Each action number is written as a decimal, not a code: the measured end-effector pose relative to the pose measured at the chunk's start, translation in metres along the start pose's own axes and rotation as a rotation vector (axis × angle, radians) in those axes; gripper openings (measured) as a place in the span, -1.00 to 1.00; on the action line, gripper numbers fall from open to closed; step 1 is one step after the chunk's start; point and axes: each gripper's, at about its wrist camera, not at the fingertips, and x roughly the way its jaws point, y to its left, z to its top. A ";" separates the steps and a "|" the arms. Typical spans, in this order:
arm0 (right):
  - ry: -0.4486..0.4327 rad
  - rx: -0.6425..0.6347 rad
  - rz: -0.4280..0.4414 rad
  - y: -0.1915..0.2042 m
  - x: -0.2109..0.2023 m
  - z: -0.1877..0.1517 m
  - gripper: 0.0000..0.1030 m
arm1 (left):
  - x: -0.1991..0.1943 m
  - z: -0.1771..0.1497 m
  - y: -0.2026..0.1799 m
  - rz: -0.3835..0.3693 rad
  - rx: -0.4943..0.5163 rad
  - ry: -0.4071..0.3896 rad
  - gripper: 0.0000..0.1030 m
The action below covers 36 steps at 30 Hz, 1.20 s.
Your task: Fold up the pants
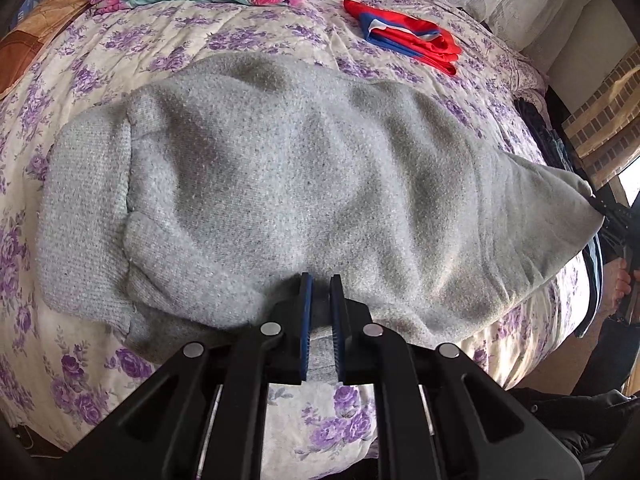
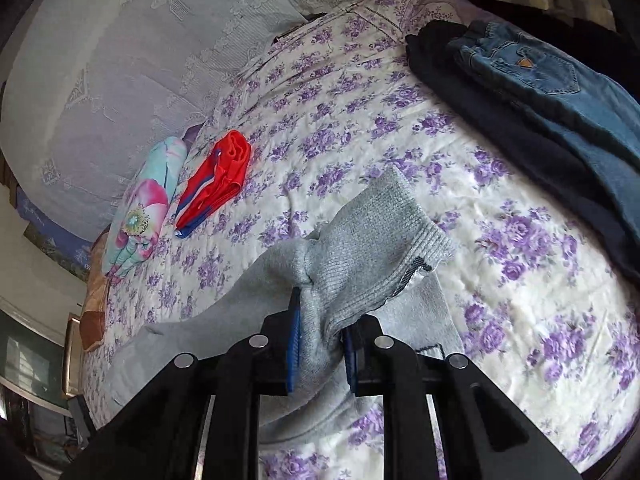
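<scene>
The grey pants (image 1: pixel 280 184) are lying across the bed (image 1: pixel 100 60), both tools clamping them: left tool (image 1: pixel 321 280) the near edge, right tool (image 2: pixel 320 320) the ribbed waistband. Only the right view is showing jeans (image 2: pixel 552 92), far right.

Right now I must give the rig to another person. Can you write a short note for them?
Left tongs: shut on the near edge of the grey pants.
Right tongs: shut on the ribbed end of the pants.
The pants lie spread on the floral bedspread, rumpled.
A folded red garment and jeans lie aside.
Done: both ends gripped.
Left: make the fold, flatten it.
</scene>
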 end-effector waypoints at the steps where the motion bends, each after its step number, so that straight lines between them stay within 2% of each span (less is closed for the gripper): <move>1: 0.018 -0.007 -0.037 -0.006 0.007 -0.006 -0.65 | 0.000 0.000 0.001 -0.008 0.000 0.007 -0.82; 4: 0.082 -0.037 -0.132 -0.025 0.044 -0.025 -0.64 | 0.001 0.003 0.001 -0.009 0.008 0.026 -0.82; 7: 0.055 -0.074 -0.159 -0.025 0.052 -0.031 -0.63 | -0.003 0.005 -0.011 0.052 0.035 0.050 -0.82; 9: 0.047 -0.116 -0.190 -0.018 0.048 -0.032 -0.55 | -0.015 0.006 -0.026 0.103 0.078 0.044 -0.82; 11: 0.043 -0.143 -0.234 -0.015 0.044 -0.033 -0.27 | -0.032 0.010 -0.044 0.080 0.122 0.009 -0.81; 12: 0.044 -0.145 -0.244 -0.014 0.041 -0.033 -0.20 | -0.038 0.012 -0.056 0.056 0.151 -0.009 -0.76; 13: 0.047 -0.144 -0.246 -0.014 0.037 -0.034 -0.07 | -0.041 0.015 -0.070 0.039 0.186 -0.024 -0.60; 14: 0.043 -0.142 -0.243 -0.014 0.032 -0.036 -0.06 | -0.040 0.017 -0.084 0.035 0.220 -0.036 -0.34; 16: 0.019 -0.150 -0.249 -0.010 0.018 -0.041 -0.06 | -0.026 0.021 -0.108 0.039 0.272 -0.038 -0.25; 18: -0.011 -0.173 -0.278 -0.003 0.004 -0.048 -0.06 | 0.000 0.026 -0.122 0.012 0.292 0.006 -0.25; 19: -0.027 -0.190 -0.293 0.002 -0.003 -0.052 -0.06 | 0.017 0.027 -0.125 -0.003 0.291 0.047 -0.32; 20: -0.043 -0.208 -0.304 0.008 -0.010 -0.054 -0.06 | 0.036 0.027 -0.125 -0.008 0.282 0.099 -0.62; 21: -0.058 -0.229 -0.304 0.016 -0.016 -0.057 -0.06 | 0.055 0.023 -0.122 -0.011 0.272 0.164 -0.78; 22: -0.070 -0.252 -0.296 0.024 -0.021 -0.059 -0.06 | 0.068 0.018 -0.119 -0.015 0.264 0.201 -0.86; 24: -0.083 -0.318 -0.248 0.050 -0.026 -0.060 -0.06 | 0.065 0.007 -0.114 -0.037 0.266 0.160 -0.86; 26: -0.068 -0.399 -0.156 0.086 -0.021 -0.056 -0.06 | 0.060 -0.001 -0.107 -0.062 0.254 0.152 -0.86; 29: 0.009 -0.535 0.016 0.160 0.004 -0.046 -0.06 | 0.058 -0.008 -0.095 -0.106 0.221 0.140 -0.85; 31: 0.069 -0.651 0.102 0.220 0.031 -0.042 -0.06 | 0.057 -0.009 -0.091 -0.118 0.211 0.137 -0.85; 32: 0.085 -0.719 0.111 0.251 0.046 -0.043 -0.07 | 0.056 -0.009 -0.092 -0.117 0.210 0.135 -0.85; 34: 0.113 -0.862 0.073 0.301 0.081 -0.047 -0.09 | 0.056 -0.008 -0.095 -0.103 0.216 0.136 -0.85; 36: 0.165 -0.940 0.041 0.334 0.118 -0.049 -0.09 | 0.058 -0.005 -0.100 -0.088 0.227 0.145 -0.85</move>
